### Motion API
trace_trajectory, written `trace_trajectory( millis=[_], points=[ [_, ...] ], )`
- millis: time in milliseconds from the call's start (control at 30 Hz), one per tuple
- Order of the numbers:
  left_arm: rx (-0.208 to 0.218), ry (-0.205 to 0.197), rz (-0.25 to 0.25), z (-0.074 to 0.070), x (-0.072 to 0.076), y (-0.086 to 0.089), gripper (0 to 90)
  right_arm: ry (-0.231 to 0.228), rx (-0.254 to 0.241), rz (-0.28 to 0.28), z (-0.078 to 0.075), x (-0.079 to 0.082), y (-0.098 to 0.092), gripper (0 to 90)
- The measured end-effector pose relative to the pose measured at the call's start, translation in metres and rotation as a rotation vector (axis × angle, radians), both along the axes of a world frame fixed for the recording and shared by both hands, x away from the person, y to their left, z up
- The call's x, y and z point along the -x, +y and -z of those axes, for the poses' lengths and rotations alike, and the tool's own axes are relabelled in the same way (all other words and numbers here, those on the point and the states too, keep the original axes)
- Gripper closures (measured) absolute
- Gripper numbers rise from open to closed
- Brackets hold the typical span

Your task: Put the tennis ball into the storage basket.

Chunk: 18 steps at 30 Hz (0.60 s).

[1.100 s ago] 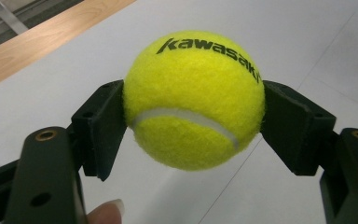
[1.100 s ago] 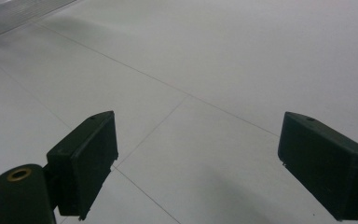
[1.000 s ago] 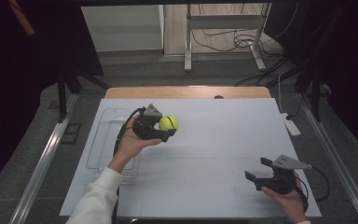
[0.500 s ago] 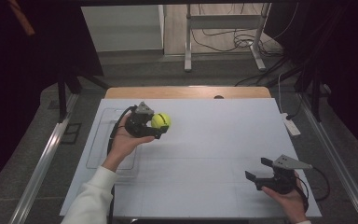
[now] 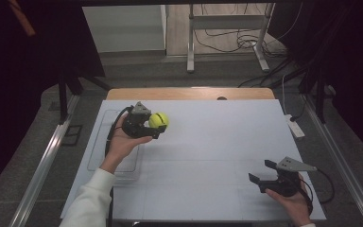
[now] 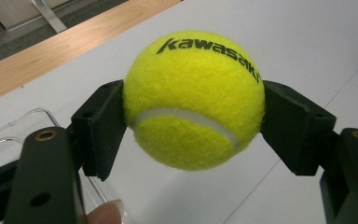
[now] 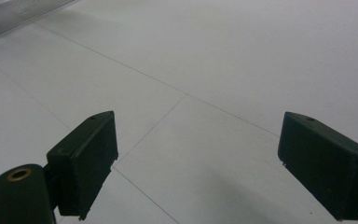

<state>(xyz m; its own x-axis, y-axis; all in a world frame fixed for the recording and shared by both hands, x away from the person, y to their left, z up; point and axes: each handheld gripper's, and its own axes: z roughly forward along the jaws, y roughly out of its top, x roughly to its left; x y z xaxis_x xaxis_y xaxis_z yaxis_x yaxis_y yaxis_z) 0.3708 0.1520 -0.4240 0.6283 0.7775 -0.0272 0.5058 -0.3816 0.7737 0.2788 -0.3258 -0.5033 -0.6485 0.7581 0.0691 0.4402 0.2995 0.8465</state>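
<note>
A yellow tennis ball (image 5: 159,120) (image 6: 193,98) with black lettering is clamped between the two black jaws of my left gripper (image 5: 157,126) (image 6: 193,123), held above the white table top (image 5: 208,142) at its left side. The gripper lies on its side in the person's left hand and is shut on the ball. My right gripper (image 5: 263,174) (image 7: 200,168) rests low near the table's front right corner, jaws wide open with nothing between them, just bare white surface ahead.
A clear plastic tray (image 5: 99,142) (image 6: 14,130) lies on the table's left side, below and behind the left hand. A wooden strip (image 5: 189,93) runs along the far edge. A white power strip (image 5: 295,126) lies at the right edge.
The left hand has carried the ball a little to the left and away from the person across the frames. The right gripper has stayed put, still open.
</note>
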Motion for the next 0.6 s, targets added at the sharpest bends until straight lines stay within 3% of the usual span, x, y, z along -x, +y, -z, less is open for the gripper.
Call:
trace_trajectory(
  millis=[600],
  points=[
    [0.014, -0.021, -0.042, -0.004, 0.001, 0.015, 26.7, 0.001, -0.004, 0.0, 0.0, 0.0, 0.0, 12.1]
  ],
)
